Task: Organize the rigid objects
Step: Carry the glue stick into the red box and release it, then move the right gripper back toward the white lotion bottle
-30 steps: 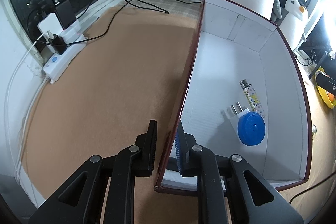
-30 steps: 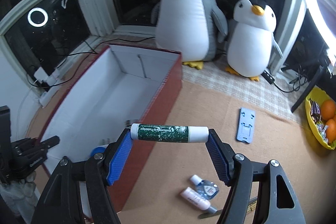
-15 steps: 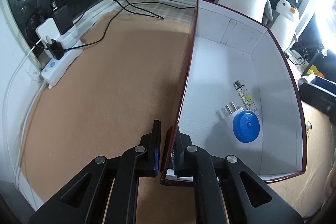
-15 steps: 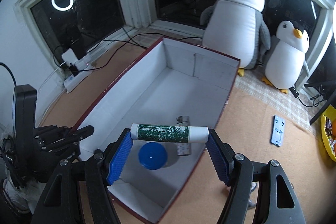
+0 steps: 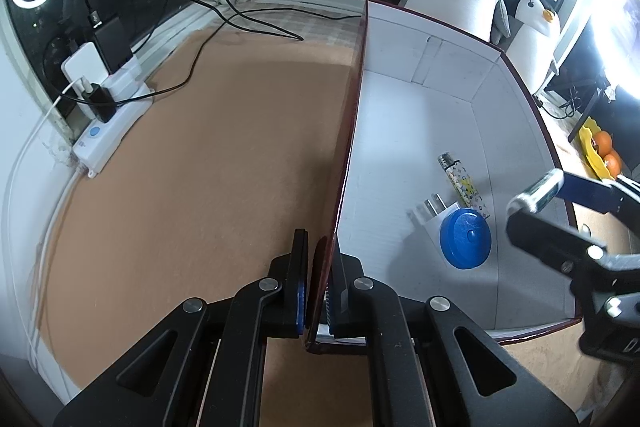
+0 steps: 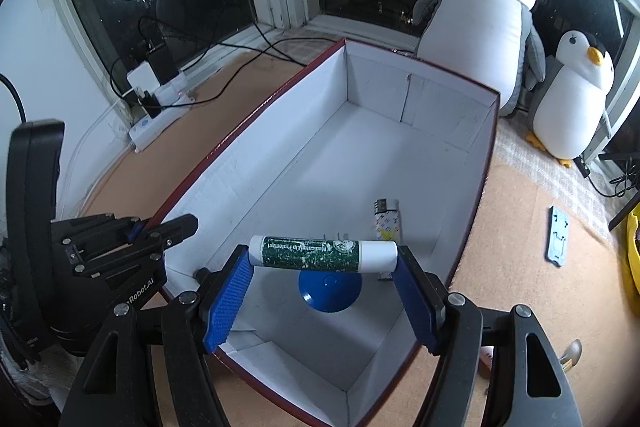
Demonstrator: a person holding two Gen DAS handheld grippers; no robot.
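A dark red box with a white inside (image 6: 280,167) stands on the brown table; in the left wrist view its left wall (image 5: 348,147) runs away from me. My left gripper (image 5: 318,291) is shut on that wall near the box's near corner. My right gripper (image 6: 322,291) is shut on a green and white lip balm tube (image 6: 320,253), held crosswise above the box's near end; the gripper also shows in the left wrist view (image 5: 536,203). Inside the box lie a blue round lid (image 5: 465,239), a white plug (image 5: 430,215) and a patterned lighter (image 5: 464,183).
Two plush penguins (image 6: 480,27) stand behind the box by the window. A white power strip with chargers and cables (image 5: 108,123) lies at the table's left edge. A blue flat holder (image 6: 558,241) lies right of the box. A yellow bowl of oranges (image 5: 600,151) is far right.
My right gripper has carried the lip balm tube left and forward, from beside the box to above its inside. My left gripper has closed on the box wall.
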